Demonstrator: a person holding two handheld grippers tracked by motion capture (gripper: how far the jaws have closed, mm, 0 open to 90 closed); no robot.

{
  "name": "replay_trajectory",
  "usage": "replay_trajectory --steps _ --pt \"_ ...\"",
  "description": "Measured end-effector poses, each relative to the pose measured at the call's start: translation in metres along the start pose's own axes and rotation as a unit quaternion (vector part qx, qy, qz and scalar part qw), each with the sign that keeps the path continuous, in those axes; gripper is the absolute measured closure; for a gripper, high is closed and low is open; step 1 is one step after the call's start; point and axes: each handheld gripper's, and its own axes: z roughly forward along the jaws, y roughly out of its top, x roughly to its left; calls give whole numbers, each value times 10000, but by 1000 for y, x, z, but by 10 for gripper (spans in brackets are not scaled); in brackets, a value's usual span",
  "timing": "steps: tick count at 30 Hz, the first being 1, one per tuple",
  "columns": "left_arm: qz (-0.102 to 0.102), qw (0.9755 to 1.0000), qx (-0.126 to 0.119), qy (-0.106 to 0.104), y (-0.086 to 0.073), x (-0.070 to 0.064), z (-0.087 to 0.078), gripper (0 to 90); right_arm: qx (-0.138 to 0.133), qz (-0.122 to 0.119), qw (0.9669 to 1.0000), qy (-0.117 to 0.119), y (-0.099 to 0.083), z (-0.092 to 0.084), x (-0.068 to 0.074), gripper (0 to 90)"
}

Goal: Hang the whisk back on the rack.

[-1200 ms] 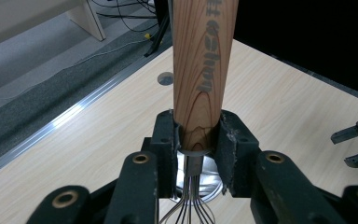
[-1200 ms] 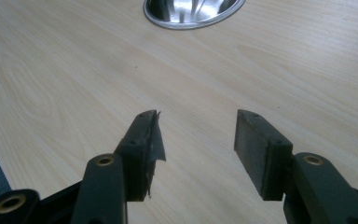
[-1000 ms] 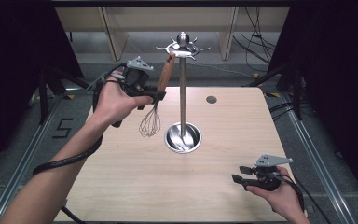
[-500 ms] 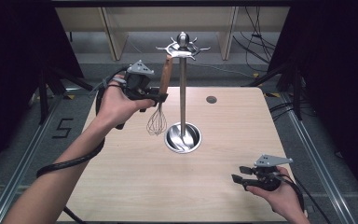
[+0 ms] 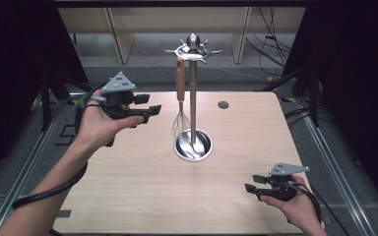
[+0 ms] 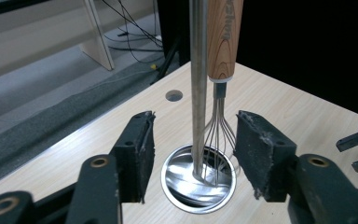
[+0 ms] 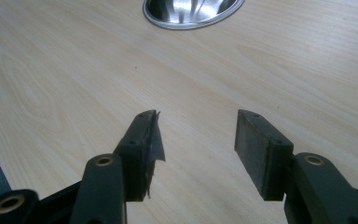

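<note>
L tongs (image 5: 152, 112) backed off whisk (image 5: 180, 98), jaws just opened; whisk prob. hanging on stand (image 5: 193, 103).

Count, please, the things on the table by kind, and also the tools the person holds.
Whisk, wooden handle, hanging on the stand: 1
Metal stand with round base: 1
Hand-held tools, left tool and right tool, both open and holding nothing: 2
Total: 4

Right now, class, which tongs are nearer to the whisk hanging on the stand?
Left. The left tongs sit open just left of the whisk, clear of it. The right tongs rest open at the table's near right corner.
</note>
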Motion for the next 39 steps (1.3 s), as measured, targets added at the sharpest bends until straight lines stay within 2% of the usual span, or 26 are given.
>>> replay_trajectory --steps 2,3,4,6,7,8,9,10,12,14,15,16,17,18,21,22,24,25,26,28,29,31,35,36,37,39 --pt "-24 9999 -91 84 -12 2 -14 422 16 10 10000 32 0 0 0 496" --pt "-24 9999 -91 84 -12 2 -14 412 16 10 10000 32 0 0 0 496" --pt "-33 9999 -126 96 -16 3 -18 402 -8 -89 10000 16 0 0 -2 496" --pt "-82 9997 -121 177 -32 5 -28 386 5 -96 10000 -22 0 0 -2 496" --pt "-82 9997 -121 177 -32 5 -28 384 8 -93 10000 -18 0 0 -2 496" --pt "-120 9996 -124 238 -44 6 -34 379 13 -111 9999 -37 0 0 -2 496" --pt "-120 9996 -124 238 -44 6 -34 376 13 -111 9999 -37 0 0 -2 496" --pt "-132 9995 -106 273 -58 8 -39 375 42 -113 9999 -47 0 0 -2 495" --pt "-165 9994 -73 304 -72 10 -43 367 41 -113 9999 -49 0 0 -2 495" --pt "-175 9992 -18 357 -79 10 -46 364 12 -100 9999 -28 0 0 -2 495" --pt "-243 9988 3 413 -92 10 -49 359 47 -105 9999 -6 0 1 -2 495" --pt "-243 9988 3 413 -92 10 -49 358 47 -105 9999 -6 0 1 -2 495" --pt "-295 9986 1 439 -101 11 -51 358 82 -22 10000 -2 0 1 -1 495" --pt "-329 9984 21 460 -106 10 -52 357 68 -117 9999 -24 1 1 -1 495" --pt "-426 9979 97 482 -124 9 -55 346 48 -152 9999 -8 0 2 -2 495" --pt "-523 9974 108 477 -137 7 -56 344 83 -27 10000 32 0 2 0 495" --pt "-539 9975 60 446 -143 8 -56 343 97 -9 10000 23 0 1 0 495" --pt "-556 9972 122 476 -157 8 -55 343 94 -8 10000 21 0 2 0 494" --pt "-556 9972 122 476 -157 8 -55 342 94 -8 10000 21 0 2 0 494" --pt "-722 9957 204 538 -172 6 -52 342 87 -4 10000 32 0 2 0 494" --pt "-639 9964 201 520 -180 8 -50 342 45 -104 9999 24 0 2 -2 494" --pt "-761 9948 305 607 -191 7 -48 342 66 -93 9999 15 0 2 -2 494" --pt "-858 9933 389 676 -211 2 -39 342 47 -116 9999 26 0 2 -2 494" --pt "-800 9941 358 636 -214 2 -36 343 46 -115 9999 24 0 2 -2 494" --pt "-867 9935 372 633 -219 0 -33 343 64 -95 9999 28 0 2 -2 494" --pt "-798 9937 400 684 -229 -3 -26 344 91 -72 9999 62 0 3 -2 494"
